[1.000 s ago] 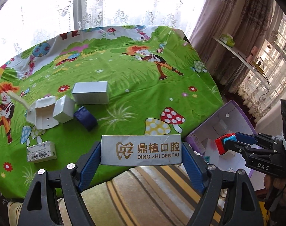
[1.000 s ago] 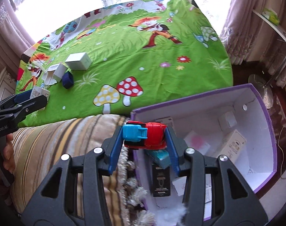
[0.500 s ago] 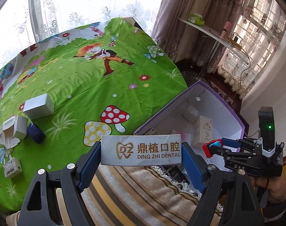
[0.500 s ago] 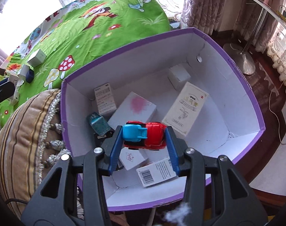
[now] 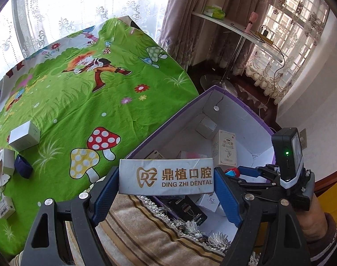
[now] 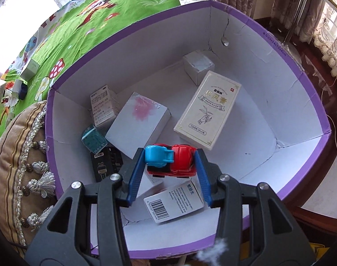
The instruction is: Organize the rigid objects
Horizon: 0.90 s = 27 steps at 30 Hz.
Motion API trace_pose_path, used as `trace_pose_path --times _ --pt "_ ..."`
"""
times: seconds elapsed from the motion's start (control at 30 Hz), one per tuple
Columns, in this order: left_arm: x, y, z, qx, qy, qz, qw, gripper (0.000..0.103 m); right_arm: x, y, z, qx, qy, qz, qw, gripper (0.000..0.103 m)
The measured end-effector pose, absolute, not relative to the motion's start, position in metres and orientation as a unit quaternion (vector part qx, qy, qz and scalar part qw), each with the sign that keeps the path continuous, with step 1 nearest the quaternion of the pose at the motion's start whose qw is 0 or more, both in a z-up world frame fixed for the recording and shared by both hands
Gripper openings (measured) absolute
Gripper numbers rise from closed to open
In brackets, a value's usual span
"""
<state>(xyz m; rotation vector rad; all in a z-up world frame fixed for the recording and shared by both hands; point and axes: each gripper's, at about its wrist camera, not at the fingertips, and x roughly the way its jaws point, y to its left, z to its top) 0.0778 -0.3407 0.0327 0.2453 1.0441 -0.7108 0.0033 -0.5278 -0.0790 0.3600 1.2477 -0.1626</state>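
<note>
My left gripper (image 5: 166, 185) is shut on a long white box printed "DING ZHI DENTAL" (image 5: 168, 168), held just over the near rim of a purple carton (image 5: 168, 124). My right gripper (image 6: 169, 159) is shut on a red and blue toy car (image 6: 179, 161), which hangs inside the purple carton (image 6: 301, 75) above the packs on its white floor. The left wrist view shows that gripper (image 5: 237, 174) from the side, a hand behind it. In the carton lie a cream box (image 6: 208, 110), a white box with a pink smear (image 6: 137, 124) and several smaller packs.
A table under a green cartoon cloth (image 5: 91, 88) stands left of the carton, with white boxes (image 5: 24, 136) and a dark blue object (image 5: 23, 166) near its left edge. A striped tasselled cushion (image 5: 146, 232) lies against the carton's near side. A white shelf on a stand (image 5: 235, 28) is behind.
Both views have swung from the table toward the purple carton. The right gripper has gone down into the carton with the toy car. The left gripper has carried its box up to the carton's rim.
</note>
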Motion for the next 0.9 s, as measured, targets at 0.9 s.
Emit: trace_pose_path --times 0.9 --pt "0.082 -0.335 0.042 0.031 0.489 -0.37 0.789 0.087 -0.001 -0.544 -0.021 0.166 0.519 -0.115 0.831 0.074"
